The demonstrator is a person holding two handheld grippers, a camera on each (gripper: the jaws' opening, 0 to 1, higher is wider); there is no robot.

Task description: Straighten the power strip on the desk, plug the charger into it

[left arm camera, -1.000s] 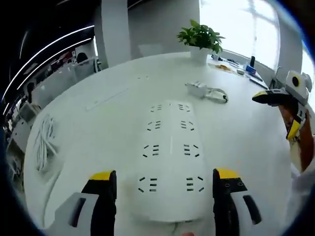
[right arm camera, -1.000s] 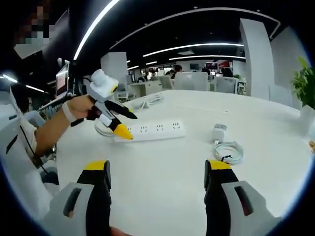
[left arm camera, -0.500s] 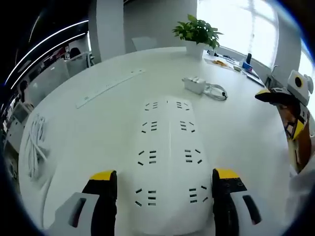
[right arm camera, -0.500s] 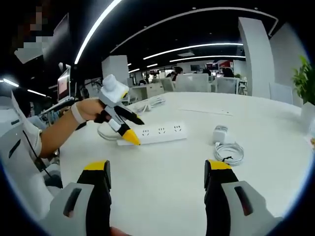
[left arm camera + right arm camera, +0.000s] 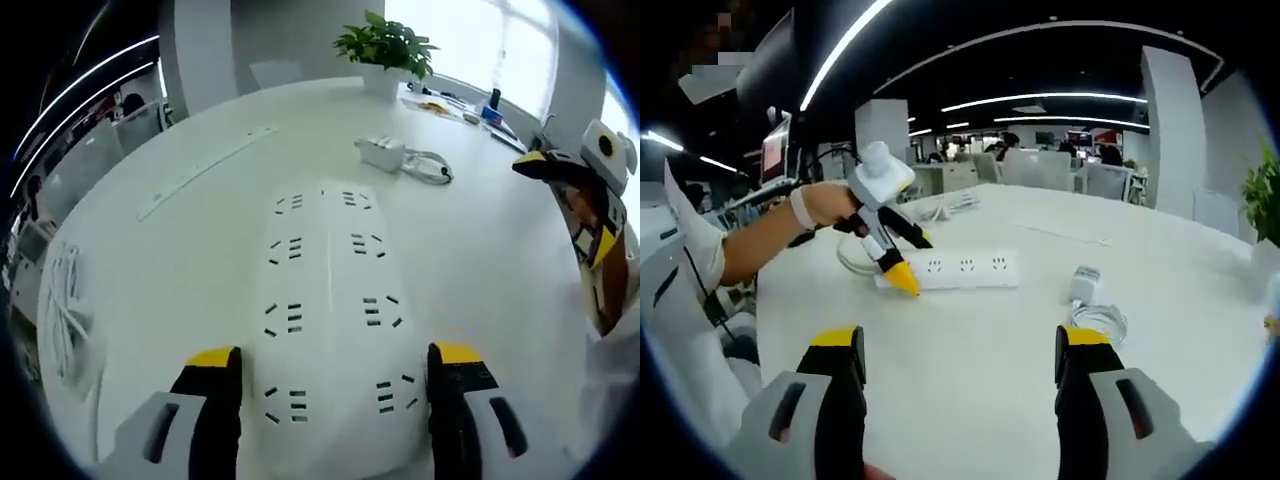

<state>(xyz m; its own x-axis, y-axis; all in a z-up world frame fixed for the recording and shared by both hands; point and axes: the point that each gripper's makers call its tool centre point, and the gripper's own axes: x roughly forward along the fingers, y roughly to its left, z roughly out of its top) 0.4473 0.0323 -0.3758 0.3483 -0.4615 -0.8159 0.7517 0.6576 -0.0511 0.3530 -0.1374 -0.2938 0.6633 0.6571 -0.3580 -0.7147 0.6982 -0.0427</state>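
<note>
The white power strip (image 5: 328, 290) lies flat on the white desk (image 5: 160, 260), running away from my left gripper (image 5: 335, 372). That gripper is open, with a yellow-tipped jaw on either side of the strip's near end. In the right gripper view the left gripper (image 5: 906, 262) is at the left end of the power strip (image 5: 958, 270), held by a person's hand. The white charger (image 5: 381, 152) with its coiled cable (image 5: 428, 168) rests beyond the strip's far end. My right gripper (image 5: 958, 345) hovers open over bare desk, well short of the charger (image 5: 1084, 285). It holds nothing.
A potted plant (image 5: 386, 45) stands at the desk's far edge, with small items (image 5: 470, 112) beside it. A long thin white bar (image 5: 205, 172) lies to the left. A white cable bundle (image 5: 62, 315) sits near the left edge. Office chairs (image 5: 1050, 168) stand behind the desk.
My left gripper has moved in onto the power strip's near end, its jaws now further along the strip. The right gripper has stayed open and almost still.
</note>
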